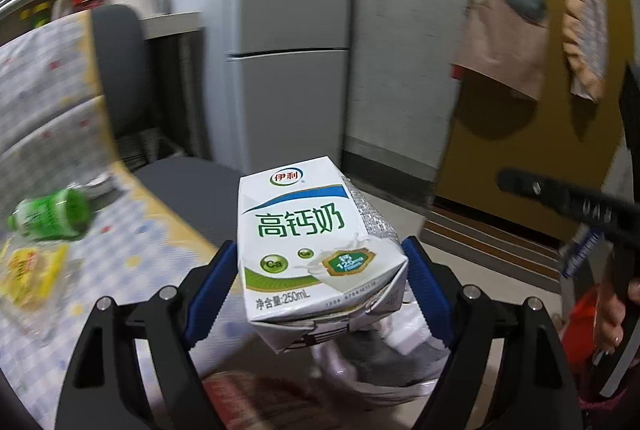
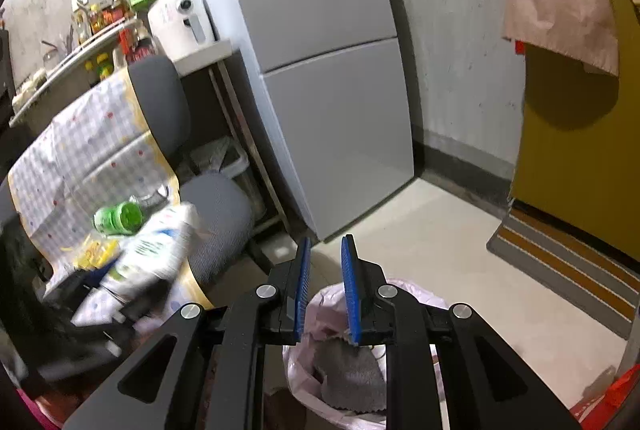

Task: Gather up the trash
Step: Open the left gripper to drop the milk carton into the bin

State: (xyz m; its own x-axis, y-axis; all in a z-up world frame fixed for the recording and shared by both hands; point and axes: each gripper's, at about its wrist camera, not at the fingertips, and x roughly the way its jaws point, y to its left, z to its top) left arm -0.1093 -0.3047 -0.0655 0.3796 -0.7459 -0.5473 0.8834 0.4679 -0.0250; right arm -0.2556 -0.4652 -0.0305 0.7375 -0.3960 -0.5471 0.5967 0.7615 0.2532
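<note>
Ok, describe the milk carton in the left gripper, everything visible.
The milk carton is a white paperboard box with green Chinese lettering, a blue swoosh, a red-and-green oval logo and "250mL" print. Its lower corner looks dented and creased. It is tilted, clamped on both sides by the left gripper and its blue pads, above the lined trash bin. In the right wrist view it is blurred.

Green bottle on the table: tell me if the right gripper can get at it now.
Probably yes: the right gripper is empty, fingers slightly apart, and the green bottle lies uncovered, though the held milk carton crosses nearby.

I saw the carton [image 1: 320, 250] above the bin [image 1: 376, 370]; the table [image 1: 120, 270] lay at nine o'clock.
</note>
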